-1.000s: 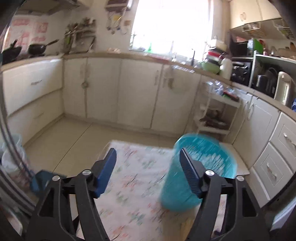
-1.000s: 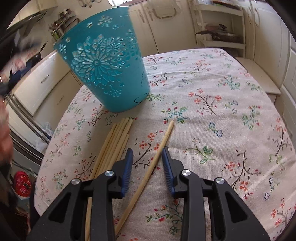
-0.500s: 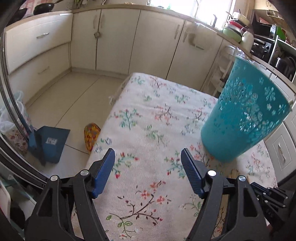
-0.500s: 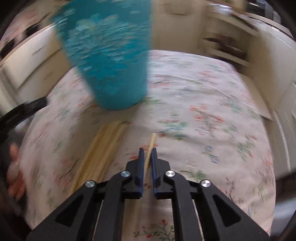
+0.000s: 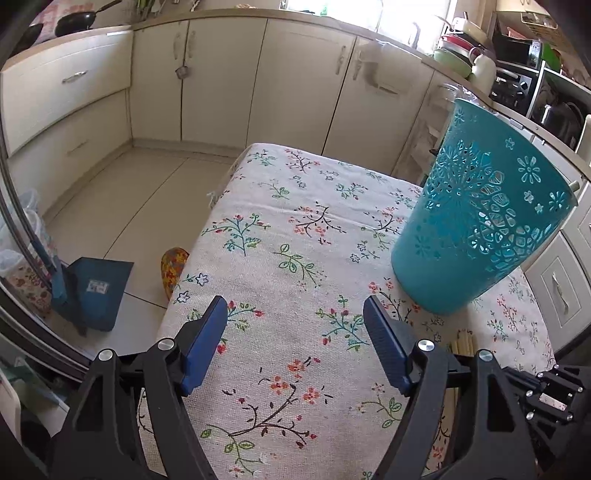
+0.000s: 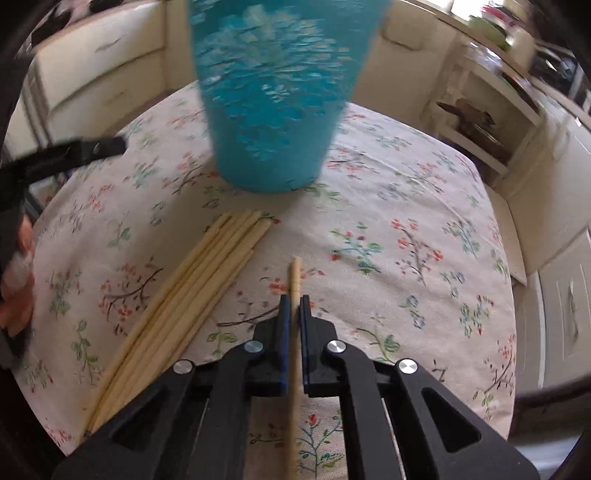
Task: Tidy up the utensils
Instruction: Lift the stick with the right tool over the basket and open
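The single chopstick (image 6: 294, 280), loose between spread jaws a second ago, is now pinched by the right gripper (image 6: 293, 306), its tip pointing to 12 o'clock toward the teal perforated basket (image 6: 273, 110). Whether it has left the floral tablecloth (image 6: 406, 206) cannot be told. The chopstick bundle (image 6: 207, 273) lies at 10 o'clock, untouched. The left gripper (image 5: 295, 321) has swung down over the table, jaws spread and empty, basket at its 2 o'clock. Judgement: grasp secured; transfer into the basket comes next.

cabinets (image 5: 221, 81): cream, L-shaped run | floor (image 5: 122, 199): pale tile | window (image 5: 369, 11): bright daylight | tablecloth (image 5: 280, 236): floral
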`<state>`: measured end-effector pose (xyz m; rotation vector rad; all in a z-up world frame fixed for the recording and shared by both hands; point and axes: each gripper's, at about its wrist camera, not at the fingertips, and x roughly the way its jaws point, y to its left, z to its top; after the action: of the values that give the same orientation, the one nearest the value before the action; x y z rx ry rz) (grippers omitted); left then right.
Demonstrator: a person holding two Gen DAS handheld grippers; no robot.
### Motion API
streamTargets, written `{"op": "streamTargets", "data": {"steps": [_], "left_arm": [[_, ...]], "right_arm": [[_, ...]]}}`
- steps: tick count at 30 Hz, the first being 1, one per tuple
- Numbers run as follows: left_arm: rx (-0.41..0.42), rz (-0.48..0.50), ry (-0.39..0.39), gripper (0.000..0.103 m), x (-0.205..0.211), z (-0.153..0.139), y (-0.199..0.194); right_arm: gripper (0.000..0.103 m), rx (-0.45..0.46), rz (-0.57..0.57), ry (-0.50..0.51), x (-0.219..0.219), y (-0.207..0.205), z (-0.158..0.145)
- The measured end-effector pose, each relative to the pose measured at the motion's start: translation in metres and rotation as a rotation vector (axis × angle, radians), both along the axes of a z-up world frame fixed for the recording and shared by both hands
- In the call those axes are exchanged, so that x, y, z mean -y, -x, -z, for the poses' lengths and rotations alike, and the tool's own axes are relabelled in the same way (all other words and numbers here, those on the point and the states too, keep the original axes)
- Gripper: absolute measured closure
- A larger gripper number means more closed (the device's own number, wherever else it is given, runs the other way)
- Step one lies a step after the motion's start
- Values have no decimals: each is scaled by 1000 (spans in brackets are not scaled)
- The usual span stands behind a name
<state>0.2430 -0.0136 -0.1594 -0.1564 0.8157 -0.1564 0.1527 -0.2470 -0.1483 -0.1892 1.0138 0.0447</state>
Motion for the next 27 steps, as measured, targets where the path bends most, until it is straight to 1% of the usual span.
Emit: {"op": "streamTargets", "data": {"steps": [1, 2, 3, 5, 6, 9, 10, 13, 15, 16, 18, 21, 24, 27], "left_arm": [[-3, 2, 0, 30, 0, 0, 0], [-6, 4, -1, 30, 0, 1, -1], [-7, 6, -3, 30, 1, 1, 0], [-9, 10, -8, 30, 2, 1, -1], [-11, 11, -12, 30, 3, 1, -1], [-16, 13, -22, 29, 5, 1, -2], [-16, 11, -22, 29, 5, 1, -2], [-20, 6, -15, 29, 4, 2, -2], [-22, 4, -11, 29, 3, 2, -2], [-21, 3, -9, 29, 3, 2, -2], [-20, 2, -4, 29, 2, 1, -1], [-16, 1, 7, 29, 0, 1, -1], [-13, 2, 17, 28, -1, 2, -1], [-11, 4, 19, 27, -1, 2, -1]], "right_arm": [[97, 15, 32, -69, 10, 2, -6], [97, 41, 57, -164, 22, 6, -17], [97, 60, 67, -215, 26, 9, -24], [97, 142, 90, -351, 40, 16, -57], [97, 198, 93, -418, 45, 19, -79], [97, 322, 83, -512, 47, 18, -127], [97, 377, 77, -539, 46, 14, -147], [97, 519, 76, -570, 35, -10, -190], [97, 581, 80, -586, 32, -25, -207], [97, 620, 93, -575, 26, -37, -215], [97, 651, 119, -562, 24, -58, -217], [97, 666, 200, -531, 25, -98, -207], [97, 651, 249, -510, 27, -114, -188], [97, 623, 263, -499, 29, -116, -175]]}}
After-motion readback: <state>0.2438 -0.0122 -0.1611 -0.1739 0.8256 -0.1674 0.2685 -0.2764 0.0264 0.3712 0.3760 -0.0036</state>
